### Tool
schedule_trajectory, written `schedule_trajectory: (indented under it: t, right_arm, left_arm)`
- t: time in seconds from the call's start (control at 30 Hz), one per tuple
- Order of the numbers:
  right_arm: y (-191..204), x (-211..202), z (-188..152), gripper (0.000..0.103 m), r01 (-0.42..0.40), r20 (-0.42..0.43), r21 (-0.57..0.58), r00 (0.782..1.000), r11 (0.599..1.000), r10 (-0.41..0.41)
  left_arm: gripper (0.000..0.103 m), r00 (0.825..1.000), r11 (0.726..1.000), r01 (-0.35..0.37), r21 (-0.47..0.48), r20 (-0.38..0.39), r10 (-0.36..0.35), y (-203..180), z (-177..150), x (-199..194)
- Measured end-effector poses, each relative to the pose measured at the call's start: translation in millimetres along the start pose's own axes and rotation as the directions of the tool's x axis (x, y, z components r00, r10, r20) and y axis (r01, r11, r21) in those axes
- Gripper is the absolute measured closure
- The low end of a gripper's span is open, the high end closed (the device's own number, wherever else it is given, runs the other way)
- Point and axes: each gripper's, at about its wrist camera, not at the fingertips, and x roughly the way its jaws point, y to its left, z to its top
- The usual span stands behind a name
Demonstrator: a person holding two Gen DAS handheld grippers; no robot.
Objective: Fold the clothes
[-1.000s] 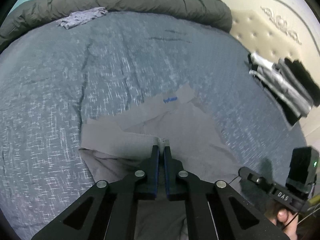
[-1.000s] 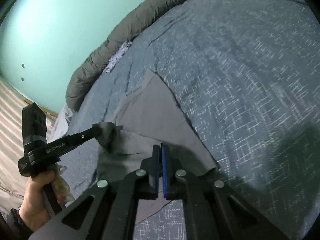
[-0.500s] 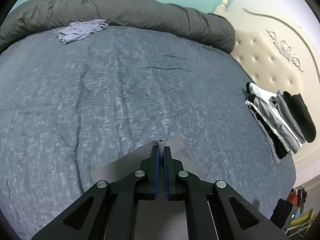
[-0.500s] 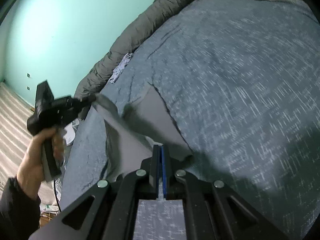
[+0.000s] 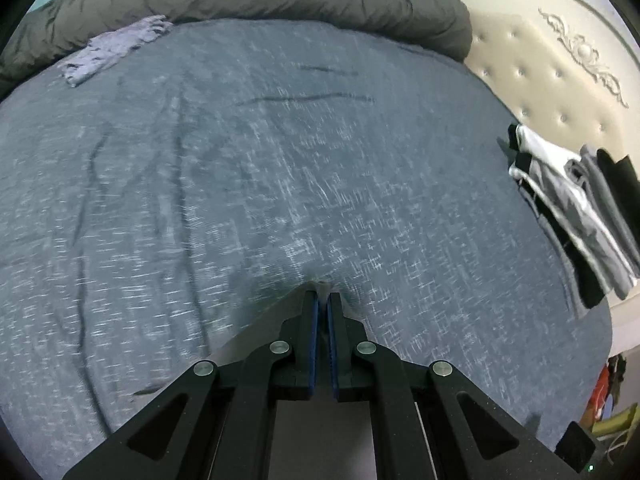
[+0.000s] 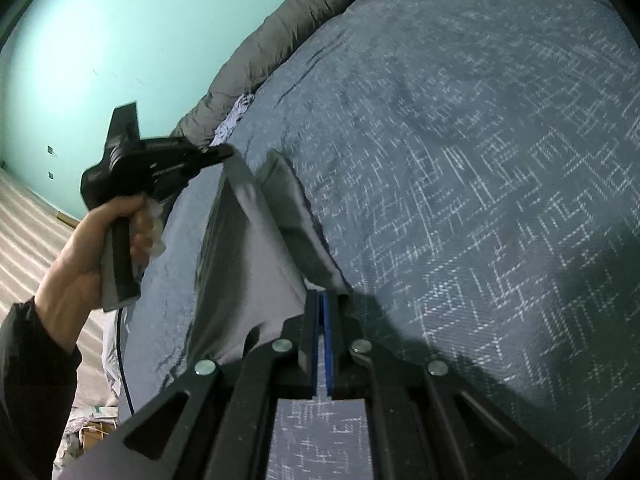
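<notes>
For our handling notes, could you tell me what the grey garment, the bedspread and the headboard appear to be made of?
Grey garment: thin matte knit, probably cotton jersey; it drapes limply between the left gripper and right gripper.
Bedspread: blue-grey woven cloth, matte, with white flecked threads and soft creases.
Headboard: cream button-tufted padding, likely faux leather given its slight sheen, with carved-looking trim.

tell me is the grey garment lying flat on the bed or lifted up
Lifted. The grey garment hangs stretched between the shut left gripper and right gripper, above the bed.
</notes>
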Motion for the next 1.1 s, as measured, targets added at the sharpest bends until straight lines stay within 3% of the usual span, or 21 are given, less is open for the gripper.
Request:
schedule_trajectory:
  t: [0.4,0.47,0.5,0.6,0.63,0.87,1.1]
  right_arm:
    - [-8,1,7,0.101,0.011,-0.011,-0.004,1.000,1.000,-0.011]
    - [-4,1,6,0.101,0.015,-0.009,-0.024,1.000,1.000,-0.015]
    - [-3,0,7,0.101,0.017,-0.007,-0.035,1.000,0.999,-0.017]
    - [-3,1,7,0.101,0.013,-0.011,-0.036,1.000,0.999,-0.014]
    - [-4,1,7,0.101,0.011,-0.011,-0.031,1.000,0.999,-0.012]
    - [-8,-5,11,0.100,0.015,0.007,-0.013,1.000,1.000,-0.015]
    - [-16,-17,16,0.099,0.038,0.037,0.002,0.999,0.999,-0.038]
  left_arm:
    - [0.095,0.999,1.000,0.018,-0.017,-0.050,-0.019,-10,-2,42]
    - [0.078,0.999,0.999,0.028,-0.021,-0.029,-0.028,-8,-2,37]
    - [0.059,0.999,0.999,0.038,-0.029,-0.014,-0.039,-5,-1,32]
    - [0.051,0.998,0.997,0.061,-0.048,0.016,-0.060,5,3,12]
    - [0.044,0.998,0.997,0.063,-0.049,0.027,-0.061,10,1,3]
    - [0.040,0.996,0.995,0.061,-0.074,0.076,-0.055,54,-28,-61]
    - [0.040,0.996,0.990,0.070,-0.126,0.066,-0.062,91,-99,-95]
